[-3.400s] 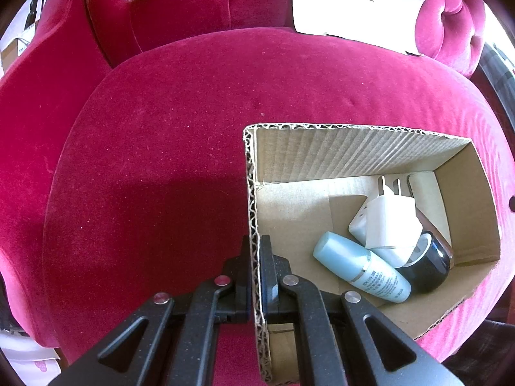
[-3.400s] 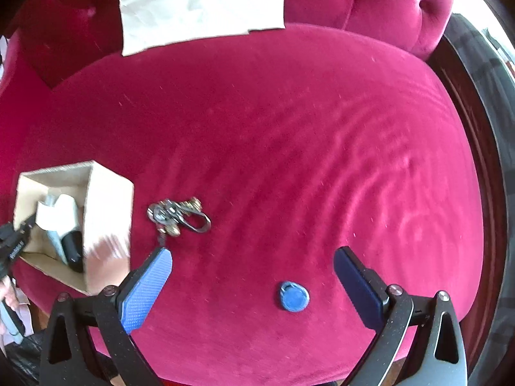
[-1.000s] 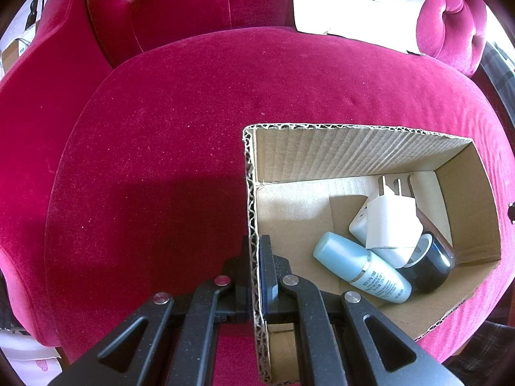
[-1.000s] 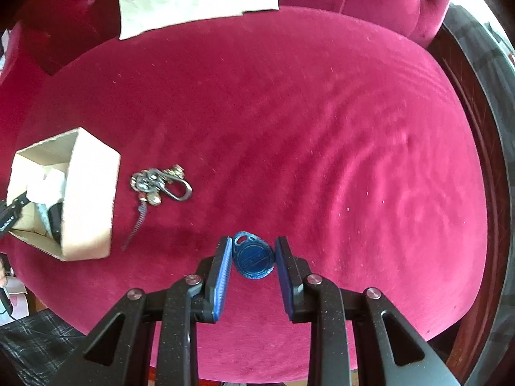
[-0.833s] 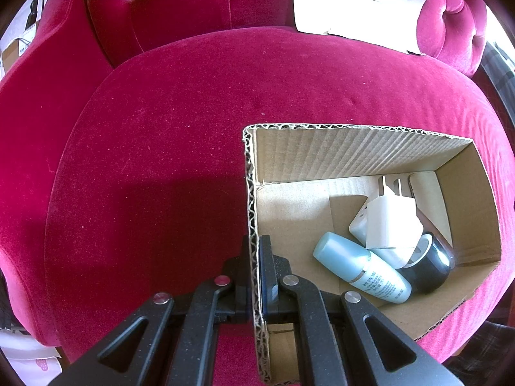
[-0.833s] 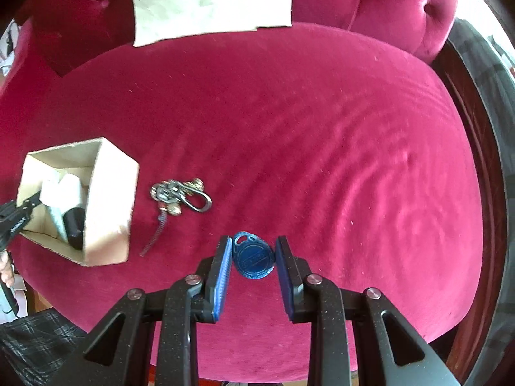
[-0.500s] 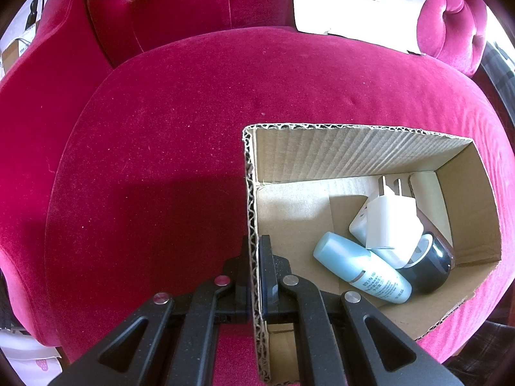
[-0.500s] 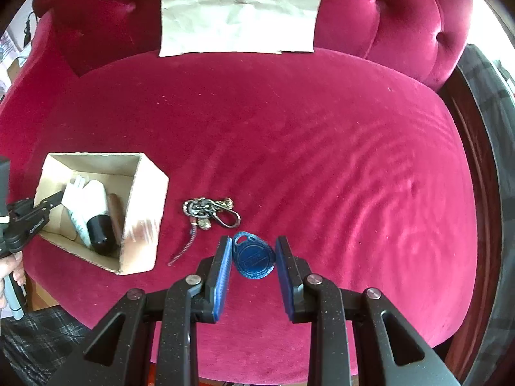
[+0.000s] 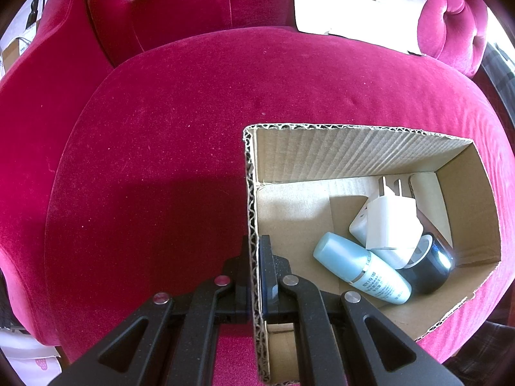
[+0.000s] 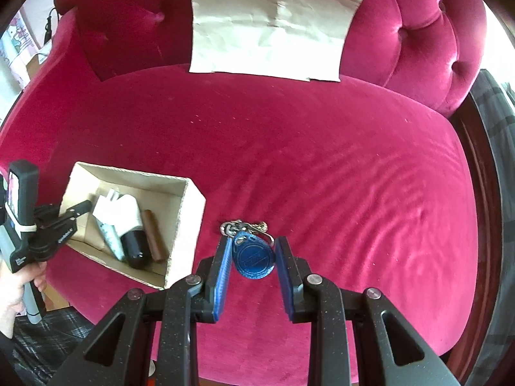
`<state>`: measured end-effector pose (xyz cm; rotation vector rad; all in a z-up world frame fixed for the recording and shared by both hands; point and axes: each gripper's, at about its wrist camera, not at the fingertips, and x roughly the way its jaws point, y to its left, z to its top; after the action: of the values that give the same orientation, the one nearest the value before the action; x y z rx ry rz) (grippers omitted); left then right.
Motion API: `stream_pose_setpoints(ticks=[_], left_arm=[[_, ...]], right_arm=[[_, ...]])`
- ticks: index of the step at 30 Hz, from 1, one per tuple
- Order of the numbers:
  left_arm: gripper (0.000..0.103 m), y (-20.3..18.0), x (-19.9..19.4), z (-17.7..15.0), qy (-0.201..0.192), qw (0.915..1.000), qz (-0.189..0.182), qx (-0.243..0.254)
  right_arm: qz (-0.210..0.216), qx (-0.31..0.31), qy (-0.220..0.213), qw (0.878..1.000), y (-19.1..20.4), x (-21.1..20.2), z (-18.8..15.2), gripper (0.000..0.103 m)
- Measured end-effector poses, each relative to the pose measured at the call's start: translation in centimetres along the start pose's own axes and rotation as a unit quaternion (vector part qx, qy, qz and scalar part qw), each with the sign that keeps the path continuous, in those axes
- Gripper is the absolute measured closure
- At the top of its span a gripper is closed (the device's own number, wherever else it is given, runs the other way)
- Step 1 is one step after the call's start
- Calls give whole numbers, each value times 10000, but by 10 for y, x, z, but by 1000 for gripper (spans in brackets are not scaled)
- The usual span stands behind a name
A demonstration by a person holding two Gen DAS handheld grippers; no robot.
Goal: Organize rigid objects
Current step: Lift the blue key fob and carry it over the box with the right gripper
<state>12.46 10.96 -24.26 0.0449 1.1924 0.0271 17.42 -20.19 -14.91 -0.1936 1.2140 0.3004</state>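
Carrying the blue key fob (image 10: 254, 259) toward the cardboard box (image 9: 354, 154), clamped between the right gripper (image 10: 253, 268) pads above the red velvet seat (image 10: 322, 160).

I read the left gripper (image 9: 256, 276) as pinched tight on the near box wall, steadying it; inside lie 1 pale blue bottle (image 9: 362, 268), 1 white plug adapter (image 9: 391, 225) and 1 dark cylinder (image 9: 428, 268). 1 bunch of keys (image 10: 246, 226) sits on the cushion just behind the fob, beside the box. Risks as I judge them: the fob is thin and gripped only by its edges, so it could twist out on a quick swing; a release short of the box rim would drop it onto the keys or the velvet; bumping the wall could tug the box against my left clamp and tip the contents.
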Motion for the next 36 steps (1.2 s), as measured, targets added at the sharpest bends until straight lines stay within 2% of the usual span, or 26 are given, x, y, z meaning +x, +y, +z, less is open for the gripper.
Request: stream_pose_setpoints(ticks=[13,36], left_arm=[[100,0,0,0,-9,10000,-4,10],[100,3,0,0,-1,10000,-32,-5]], right_arm=[[209,-220,-155,9994,36,-4,15,74],[567,-632,-125,9963,99,15,28,74]])
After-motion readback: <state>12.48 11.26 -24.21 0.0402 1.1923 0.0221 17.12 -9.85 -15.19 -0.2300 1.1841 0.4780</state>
